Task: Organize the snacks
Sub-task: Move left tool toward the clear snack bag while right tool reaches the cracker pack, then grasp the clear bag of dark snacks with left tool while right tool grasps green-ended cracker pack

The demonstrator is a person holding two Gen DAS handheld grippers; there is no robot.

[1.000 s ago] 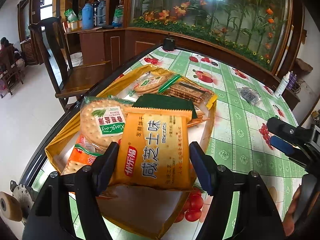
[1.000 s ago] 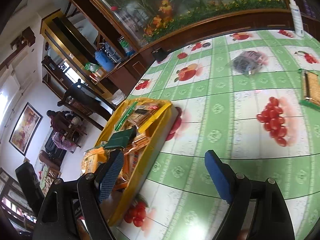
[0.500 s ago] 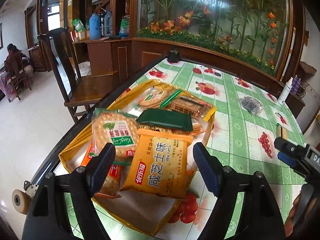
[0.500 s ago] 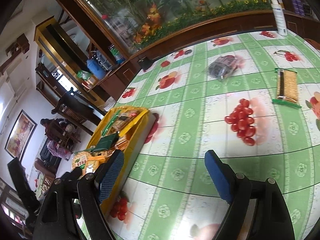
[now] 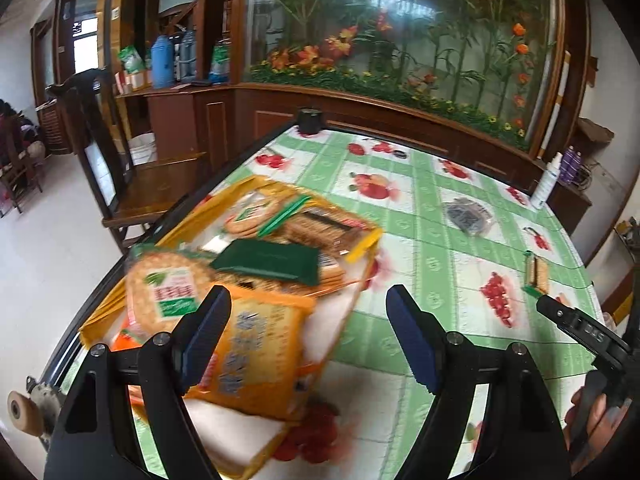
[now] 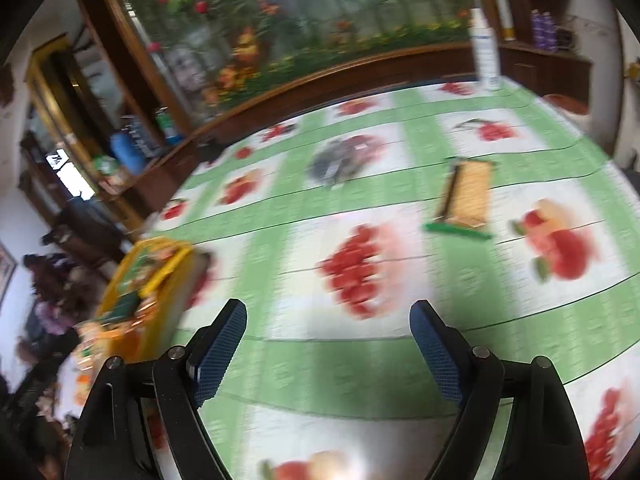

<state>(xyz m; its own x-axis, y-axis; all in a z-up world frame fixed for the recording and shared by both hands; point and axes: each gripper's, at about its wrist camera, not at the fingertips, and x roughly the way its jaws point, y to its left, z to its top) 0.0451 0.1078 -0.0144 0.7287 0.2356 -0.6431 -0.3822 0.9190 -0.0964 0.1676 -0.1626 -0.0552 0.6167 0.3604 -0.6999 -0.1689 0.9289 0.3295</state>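
Note:
A yellow tray [image 5: 360, 246] at the table's left edge holds several snack packs: an orange biscuit pack [image 5: 256, 356], a round cracker pack [image 5: 168, 292] and a dark green pack [image 5: 268, 260]. My left gripper [image 5: 308, 320] hovers open above the tray's near right side, nothing between its fingers. A slim cracker pack with a green edge [image 6: 468, 196] and a dark pack [image 6: 340, 160] lie loose on the green fruit-print tablecloth. My right gripper [image 6: 328, 308] is open and empty over the cloth, short of the cracker pack. The right wrist view is blurred.
A wooden chair [image 5: 120, 168] stands off the table's left edge. A white bottle [image 6: 486, 52] stands at the far right of the table, a black cap-like object [image 5: 310, 118] at its far end. A flower-painted glass cabinet backs the table. The tray [image 6: 160, 280] sits far left in the right wrist view.
The orange pack, earlier between my left fingers, now lies in the tray; the left gripper widened, rose and drew back. The right gripper swung right, bringing the slim cracker pack nearer.

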